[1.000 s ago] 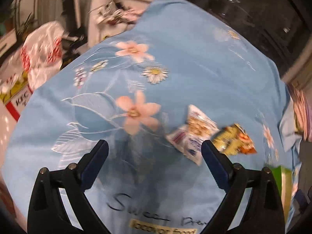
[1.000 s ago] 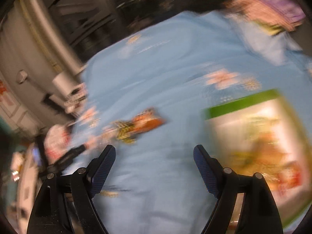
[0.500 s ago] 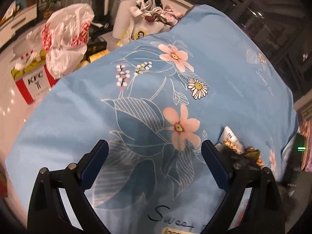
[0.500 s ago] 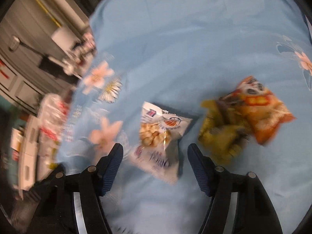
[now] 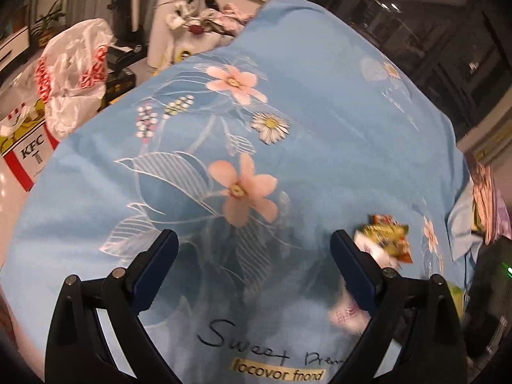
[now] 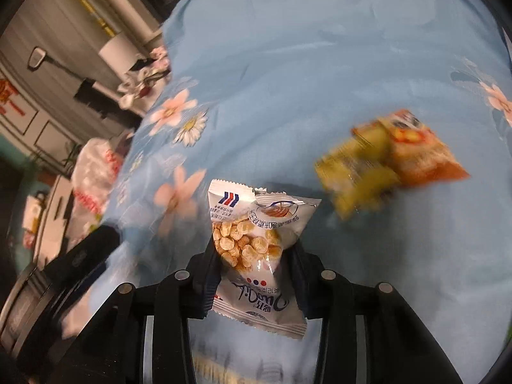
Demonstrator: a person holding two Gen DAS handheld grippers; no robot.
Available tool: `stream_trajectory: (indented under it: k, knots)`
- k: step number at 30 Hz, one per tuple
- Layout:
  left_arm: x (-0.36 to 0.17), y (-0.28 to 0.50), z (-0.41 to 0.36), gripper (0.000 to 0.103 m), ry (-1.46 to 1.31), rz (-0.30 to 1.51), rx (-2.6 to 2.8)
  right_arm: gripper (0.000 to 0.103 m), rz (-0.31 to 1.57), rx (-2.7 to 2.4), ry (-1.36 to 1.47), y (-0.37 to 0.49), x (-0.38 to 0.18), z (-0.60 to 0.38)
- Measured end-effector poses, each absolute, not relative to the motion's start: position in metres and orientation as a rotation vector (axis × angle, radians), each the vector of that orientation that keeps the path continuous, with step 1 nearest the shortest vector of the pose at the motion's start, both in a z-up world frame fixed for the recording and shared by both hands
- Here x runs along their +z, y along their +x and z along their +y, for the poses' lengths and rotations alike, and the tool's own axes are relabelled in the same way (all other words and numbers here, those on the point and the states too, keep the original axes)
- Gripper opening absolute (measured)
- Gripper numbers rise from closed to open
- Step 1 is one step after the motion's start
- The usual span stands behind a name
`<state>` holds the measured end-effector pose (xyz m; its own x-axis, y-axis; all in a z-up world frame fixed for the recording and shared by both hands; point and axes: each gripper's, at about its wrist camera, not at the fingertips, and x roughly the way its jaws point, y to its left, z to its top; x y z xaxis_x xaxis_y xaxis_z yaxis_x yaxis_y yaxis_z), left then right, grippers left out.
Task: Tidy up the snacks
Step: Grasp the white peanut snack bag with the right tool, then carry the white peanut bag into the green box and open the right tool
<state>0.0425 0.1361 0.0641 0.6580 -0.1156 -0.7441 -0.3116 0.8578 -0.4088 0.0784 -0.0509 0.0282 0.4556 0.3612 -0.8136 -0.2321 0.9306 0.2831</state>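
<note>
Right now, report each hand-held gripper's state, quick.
Left hand-held gripper: open, holding nothing, above the blue floral cloth.
Right hand-held gripper: closed on the white snack packet.

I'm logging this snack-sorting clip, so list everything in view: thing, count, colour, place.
Peanut packet: 1, white, clamped in the right gripper.
Snack packets: blurred, seemingly 2, yellow-green and orange, on the sheet to the right.
Sheet: 1, light blue with flowers, covering the surface.
Plastic bag: 1, white and red, beyond the sheet's left edge.
KFC box: 1, red and white, beside the bag.
Left gripper: 1, black, open over the sheet.
Right gripper: 1, black, shut.
</note>
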Motion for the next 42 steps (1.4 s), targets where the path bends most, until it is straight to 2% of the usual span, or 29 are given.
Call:
stream_trajectory:
  k: [7, 14, 17, 22, 30, 42]
  knots:
    - [0.061, 0.047, 0.088, 0.096, -0.45, 0.911, 0.009, 0.041, 1.091, 0.334, 0.163, 0.041, 0.02, -0.098]
    - [0.046, 0.054, 0.042, 0.094, -0.346, 0.992, -0.075, 0.041, 1.198, 0.155, 0.255, 0.063, -0.008, -0.147]
    - [0.042, 0.054, 0.026, 0.093, -0.327, 1.012, -0.133, 0.046, 1.18, 0.15, 0.339, 0.065, -0.005, -0.165]
    - [0.037, 0.054, 0.004, 0.092, -0.345, 1.038, -0.252, 0.059, 1.118, 0.162, 0.367, 0.059, 0.008, -0.179]
    - [0.023, 0.052, -0.031, 0.079, -0.324, 1.111, -0.396, 0.059, 1.03, 0.172, 0.441, 0.05, 0.017, -0.199]
    - [0.014, 0.048, -0.057, 0.079, -0.225, 1.133, -0.476, 0.056, 1.141, 0.261, 0.446, 0.05, -0.011, -0.201]
